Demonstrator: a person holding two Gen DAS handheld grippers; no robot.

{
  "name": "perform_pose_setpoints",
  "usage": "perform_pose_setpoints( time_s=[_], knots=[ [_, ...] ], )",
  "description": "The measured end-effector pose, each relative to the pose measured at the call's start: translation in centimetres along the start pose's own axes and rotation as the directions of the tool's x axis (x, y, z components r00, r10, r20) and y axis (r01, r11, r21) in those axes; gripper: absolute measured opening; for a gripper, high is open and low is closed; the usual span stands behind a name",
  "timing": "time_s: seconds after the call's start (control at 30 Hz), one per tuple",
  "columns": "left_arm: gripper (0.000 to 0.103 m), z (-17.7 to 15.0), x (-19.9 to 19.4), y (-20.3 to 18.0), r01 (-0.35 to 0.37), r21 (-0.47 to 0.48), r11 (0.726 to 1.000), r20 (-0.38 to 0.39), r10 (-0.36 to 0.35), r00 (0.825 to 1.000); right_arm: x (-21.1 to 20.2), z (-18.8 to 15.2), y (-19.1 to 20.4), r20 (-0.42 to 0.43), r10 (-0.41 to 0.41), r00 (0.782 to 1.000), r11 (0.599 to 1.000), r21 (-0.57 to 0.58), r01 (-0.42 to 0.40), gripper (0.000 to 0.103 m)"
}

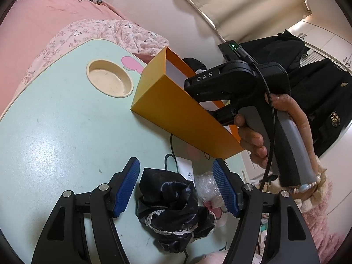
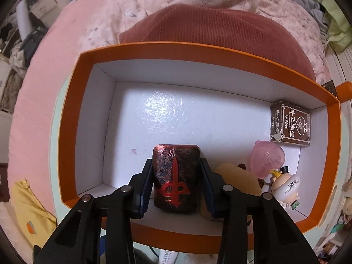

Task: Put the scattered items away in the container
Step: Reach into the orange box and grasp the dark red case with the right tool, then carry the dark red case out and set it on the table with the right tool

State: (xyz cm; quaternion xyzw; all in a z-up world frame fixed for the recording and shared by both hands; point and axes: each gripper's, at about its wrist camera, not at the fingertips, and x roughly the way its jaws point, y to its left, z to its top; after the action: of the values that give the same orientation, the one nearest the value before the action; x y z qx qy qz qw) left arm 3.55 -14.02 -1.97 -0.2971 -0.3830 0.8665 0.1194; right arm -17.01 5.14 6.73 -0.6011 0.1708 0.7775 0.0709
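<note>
Here, my right gripper (image 2: 176, 178) points steeply down into the orange box (image 2: 72, 118), which stands on the pale green table (image 1: 55, 132). Its fingers (image 2: 145, 189) are closed on a dark red case (image 2: 176, 176) bearing a raised red sword emblem; both pads press against its sides, and the case sits low over the white box floor near the front wall. In the right part of the box lie a brown card pack (image 2: 290, 124), a pink translucent piece (image 2: 267, 159), a tan object (image 2: 237, 178) and a small white figurine (image 2: 285, 183).

My left gripper (image 1: 176, 189) hangs level over the table in front of the box, its blue fingers (image 1: 126, 187) well apart and empty. Between them, on the table, lies a crumpled black lace-trimmed cloth (image 1: 173, 206), touching neither pad that I can see. Beside it rest a white tube (image 1: 187, 171) and a wad of bubble wrap (image 1: 206, 187). In the left view, a hand (image 1: 253, 138) grips the handle of the right gripper above the box.
</note>
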Motion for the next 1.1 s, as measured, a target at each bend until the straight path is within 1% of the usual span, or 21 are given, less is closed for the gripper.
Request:
perform_pose_setpoints(
  time_s=[0.1,0.2,0.27,0.33,0.4,0.43,0.47,0.5,0.53,0.6,0.63,0.7,0.77,0.83,0.9,0.97,1.03,1.1],
  knots=[
    [0.069,0.0,0.0,0.0,-0.001,0.0,1.0,0.0,0.001,1.0,-1.5,-0.1,-1.2,0.051,0.065,0.997,0.997,0.036,-0.067,0.038],
    [0.069,0.0,0.1,-0.1,-0.003,0.001,1.0,-0.001,0.003,1.0,-4.3,-0.8,-2.9,0.149,0.138,0.979,0.988,0.052,-0.147,0.038],
    [0.069,0.0,0.1,-0.1,-0.004,0.001,1.0,-0.002,0.004,1.0,-6.2,-1.8,-4.1,0.21,0.193,0.958,0.978,0.041,-0.206,0.038],
    [0.069,0.0,0.1,-0.1,-0.005,0.002,1.0,-0.002,0.005,1.0,-8.0,-3.0,-5.3,0.264,0.253,0.931,0.962,0.035,-0.271,0.038],
    [0.069,-0.1,0.1,-0.2,-0.006,0.002,1.0,-0.002,0.006,1.0,-9.5,-4.5,-6.6,0.31,0.286,0.907,0.951,0.025,-0.308,0.038],
    [0.069,-0.1,0.1,-0.2,-0.006,0.001,1.0,-0.002,0.006,1.0,-10.2,-5.0,-6.8,0.323,0.296,0.899,0.947,0.021,-0.32,0.038],
    [0.069,-0.1,0.1,-0.2,-0.007,0.002,1.0,-0.002,0.007,1.0,-10.9,-6.0,-7.7,0.335,0.316,0.887,0.94,0.016,-0.341,0.038],
    [0.069,-0.1,0.1,-0.2,-0.009,0.003,1.0,-0.003,0.009,1.0,-11.1,-7.0,-7.4,0.341,0.33,0.88,0.934,0.016,-0.356,0.038],
    [0.069,-0.1,0.1,-0.3,-0.011,0.004,1.0,-0.003,0.011,1.0,-11.4,-8.1,-8.3,0.345,0.351,0.87,0.925,0.017,-0.38,0.038],
    [0.069,-0.1,0.2,-0.4,-0.015,0.006,1.0,-0.005,0.015,1.0,-11.5,-8.6,-9.1,0.35,0.368,0.861,0.916,0.025,-0.401,0.038],
    [0.069,-0.1,0.2,-0.4,-0.018,0.007,1.0,-0.006,0.018,1.0,-11.6,-9.5,-10.0,0.356,0.368,0.859,0.914,0.03,-0.404,0.038],
    [0.069,-0.1,0.2,-0.5,-0.022,0.008,1.0,-0.008,0.022,1.0,-11.7,-11.5,-11.8,0.347,0.361,0.866,0.917,0.038,-0.397,0.038],
    [0.069,-0.1,0.3,-0.5,-0.028,0.011,1.0,-0.01,0.028,1.0,-10.8,-12.7,-13.5,0.333,0.338,0.88,0.922,0.072,-0.381,0.038],
    [0.069,-0.1,0.5,-0.6,-0.033,0.015,0.999,-0.014,0.033,0.999,-9.3,-13.8,-14.6,0.299,0.319,0.899,0.927,0.099,-0.362,0.038],
    [0.069,-0.2,0.6,-0.7,-0.038,0.019,0.999,-0.016,0.039,0.999,-7.8,-14.7,-15.0,0.263,0.318,0.911,0.926,0.121,-0.358,0.038],
    [0.069,-0.2,0.6,-0.7,-0.038,0.019,0.999,-0.016,0.038,0.999,-6.1,-14.9,-15.0,0.233,0.318,0.919,0.924,0.142,-0.356,0.038],
    [0.069,-0.2,0.6,-0.7,-0.039,0.019,0.999,-0.017,0.039,0.999,-5.0,-14.8,-14.6,0.224,0.292,0.93,0.932,0.15,-0.329,0.038],
    [0.069,-0.2,0.5,-0.6,-0.04,0.02,0.999,-0.018,0.04,0.999,-4.4,-14.6,-13.9,0.228,0.27,0.936,0.942,0.14,-0.306,0.038]
  ],
)
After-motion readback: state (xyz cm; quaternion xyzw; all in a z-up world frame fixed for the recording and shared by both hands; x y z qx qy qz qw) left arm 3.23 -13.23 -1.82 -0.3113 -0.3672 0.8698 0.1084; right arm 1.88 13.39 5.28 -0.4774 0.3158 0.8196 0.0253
